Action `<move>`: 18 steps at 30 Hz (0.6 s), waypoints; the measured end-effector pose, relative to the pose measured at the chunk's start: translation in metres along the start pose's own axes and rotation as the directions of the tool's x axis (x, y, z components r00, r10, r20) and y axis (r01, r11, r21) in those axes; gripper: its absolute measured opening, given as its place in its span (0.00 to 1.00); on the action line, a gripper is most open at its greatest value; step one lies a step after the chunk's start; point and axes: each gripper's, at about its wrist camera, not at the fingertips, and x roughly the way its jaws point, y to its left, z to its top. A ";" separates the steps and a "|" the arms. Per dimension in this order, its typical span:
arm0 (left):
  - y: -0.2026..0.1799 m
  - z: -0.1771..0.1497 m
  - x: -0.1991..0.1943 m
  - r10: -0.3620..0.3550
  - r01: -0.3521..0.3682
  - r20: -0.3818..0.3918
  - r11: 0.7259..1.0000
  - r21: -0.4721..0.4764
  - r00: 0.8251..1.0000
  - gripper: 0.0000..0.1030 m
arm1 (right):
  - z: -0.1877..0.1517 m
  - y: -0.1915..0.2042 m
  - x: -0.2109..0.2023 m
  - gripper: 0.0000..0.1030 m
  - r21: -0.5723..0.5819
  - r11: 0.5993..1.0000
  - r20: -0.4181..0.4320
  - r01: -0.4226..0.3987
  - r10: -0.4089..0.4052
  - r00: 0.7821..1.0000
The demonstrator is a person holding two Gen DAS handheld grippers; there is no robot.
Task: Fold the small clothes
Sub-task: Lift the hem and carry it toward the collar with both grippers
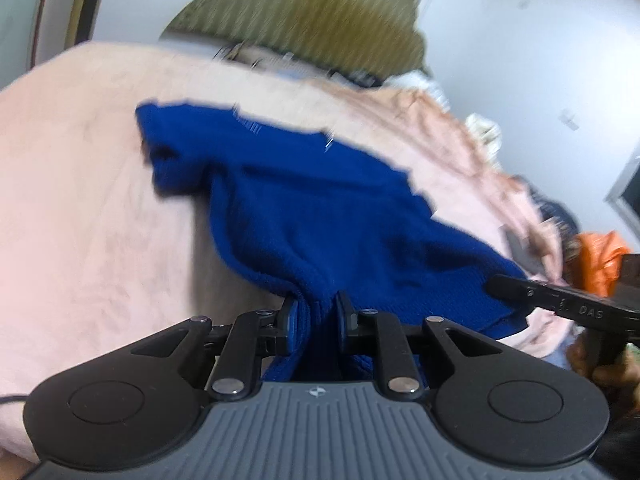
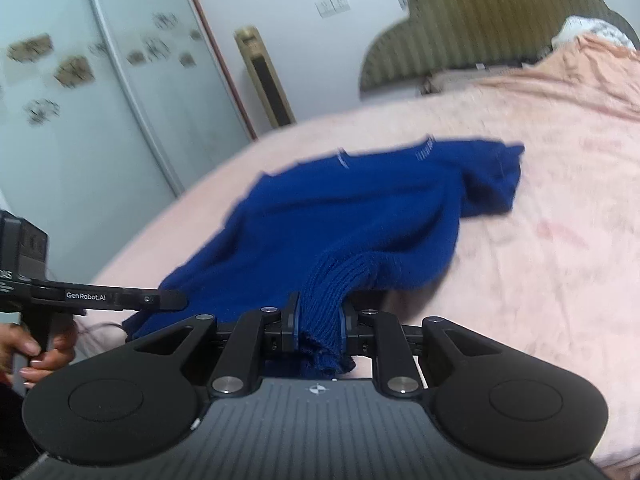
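A small dark blue knit sweater lies on a pink bedspread, its near edge lifted. My left gripper is shut on the sweater's ribbed hem. My right gripper is shut on another ribbed part of the same sweater. In the left wrist view the right gripper grips the sweater's right corner. In the right wrist view the left gripper grips its left corner. The far sleeve is bunched up.
A padded olive headboard stands at the bed's far end. An orange item and crumpled bedding lie at the right. White wardrobe doors and a standing air conditioner are beside the bed.
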 end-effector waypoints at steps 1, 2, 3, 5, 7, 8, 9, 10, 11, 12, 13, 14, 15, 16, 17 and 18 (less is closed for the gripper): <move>-0.002 0.002 -0.011 -0.018 0.018 0.019 1.000 0.012 1.000 0.18 | 0.003 0.003 -0.008 0.20 -0.005 1.000 0.014 -0.017 0.017 1.000; -0.004 0.003 -0.021 -0.032 0.031 0.035 0.999 0.025 0.999 0.18 | 0.005 0.006 -0.017 0.20 -0.011 0.999 0.027 -0.043 0.043 0.999; -0.007 0.004 -0.030 -0.043 0.041 0.051 0.998 0.042 0.998 0.18 | 0.007 0.008 -0.024 0.20 -0.016 0.998 0.035 -0.067 0.068 0.997; -0.015 0.005 -0.046 -0.044 0.038 0.072 0.996 0.085 0.996 0.18 | 0.010 0.011 -0.039 0.20 -0.027 0.992 0.044 -0.121 0.122 0.992; -0.020 0.004 -0.052 -0.036 0.029 0.066 0.994 0.106 0.997 0.18 | 0.011 0.015 -0.049 0.20 -0.045 0.987 0.037 -0.154 0.156 0.987; -0.022 0.004 -0.052 -0.037 0.031 0.057 0.994 0.106 0.998 0.18 | 0.011 0.017 -0.053 0.20 -0.060 0.986 0.030 -0.153 0.155 0.987; -0.021 0.004 -0.050 -0.038 0.033 0.048 0.994 0.104 0.998 0.17 | 0.010 0.019 -0.055 0.20 -0.077 0.986 0.021 -0.150 0.152 0.988; -0.020 0.005 -0.045 -0.034 0.030 0.038 0.995 0.099 0.999 0.17 | 0.009 0.020 -0.056 0.20 -0.088 0.985 0.013 -0.149 0.151 0.988; -0.017 0.007 -0.040 -0.025 0.022 0.026 0.996 0.083 0.999 0.18 | 0.008 0.019 -0.056 0.20 -0.088 0.985 0.007 -0.147 0.148 0.989; -0.015 0.009 -0.035 -0.019 0.018 0.015 0.998 0.064 1.000 0.18 | 0.008 0.017 -0.055 0.20 -0.077 0.987 0.007 -0.143 0.144 0.990; -0.013 0.012 -0.030 -0.016 0.016 0.009 0.999 0.049 1.000 0.17 | 0.009 0.014 -0.053 0.20 -0.057 0.989 0.009 -0.138 0.139 0.990; -0.013 0.015 -0.027 -0.014 0.014 0.009 0.999 0.041 1.000 0.17 | 0.010 0.011 -0.049 0.20 -0.031 0.991 0.013 -0.134 0.134 0.991; -0.012 0.020 -0.023 -0.012 0.011 0.011 0.999 0.033 1.000 0.17 | 0.011 0.007 -0.047 0.20 -0.013 0.992 0.021 -0.127 0.128 0.992; -0.012 0.026 -0.020 -0.008 0.008 0.015 1.000 0.028 1.000 0.17 | 0.015 0.003 -0.043 0.20 0.009 0.993 0.031 -0.121 0.120 0.992; -0.012 0.031 -0.018 -0.007 0.006 0.019 1.000 0.026 1.000 0.17 | 0.016 0.000 -0.039 0.20 0.026 0.992 0.040 -0.120 0.119 0.992; -0.012 0.036 -0.015 -0.004 0.003 0.024 1.000 0.023 1.000 0.17 | 0.019 -0.004 -0.036 0.20 0.042 0.992 0.052 -0.120 0.117 0.992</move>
